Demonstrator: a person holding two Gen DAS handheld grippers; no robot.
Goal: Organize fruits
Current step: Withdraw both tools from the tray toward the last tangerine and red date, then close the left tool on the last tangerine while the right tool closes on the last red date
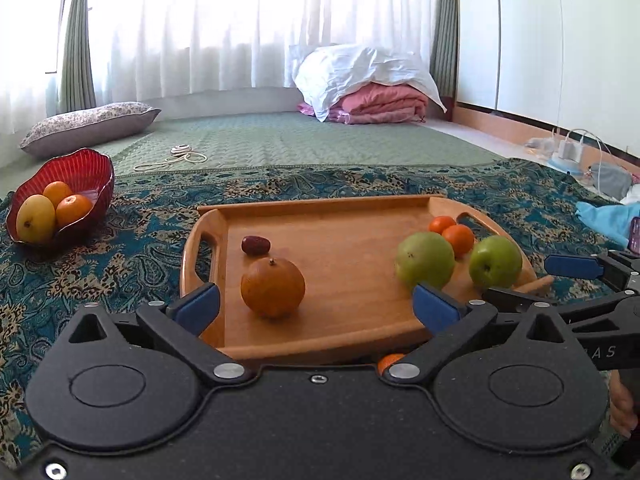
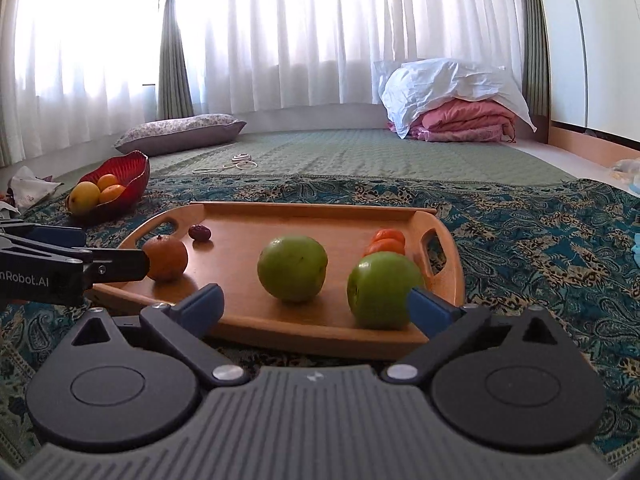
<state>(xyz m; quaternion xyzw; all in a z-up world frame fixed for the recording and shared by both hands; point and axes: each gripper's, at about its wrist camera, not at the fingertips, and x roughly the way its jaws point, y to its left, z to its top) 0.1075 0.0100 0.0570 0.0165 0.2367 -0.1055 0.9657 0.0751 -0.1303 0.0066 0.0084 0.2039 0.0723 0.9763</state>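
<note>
A wooden tray (image 1: pixel 328 205) lies on the patterned cloth. It holds an orange (image 1: pixel 273 288), a dark date (image 1: pixel 256 245), two green apples (image 1: pixel 425 260) (image 1: pixel 495 261) and small tangerines (image 1: pixel 452 236). My left gripper (image 1: pixel 316 300) is open, low at the tray's front edge, with the orange just beyond its fingers. A small orange fruit (image 1: pixel 390 361) peeks out under it. My right gripper (image 2: pixel 316 302) is open too, its right finger beside the nearer apple (image 2: pixel 382 288); the other apple (image 2: pixel 292 268) stands ahead. A red bowl (image 1: pixel 86 168) at far left holds a mango and oranges.
A pillow (image 1: pixel 88 124), a coiled cable (image 1: pixel 180 156) and folded bedding (image 1: pixel 376 88) lie on the green mat behind. Chargers and clothes (image 1: pixel 572 152) clutter the right side. A left gripper finger (image 2: pixel 120 266) reaches in beside the orange (image 2: pixel 166 258).
</note>
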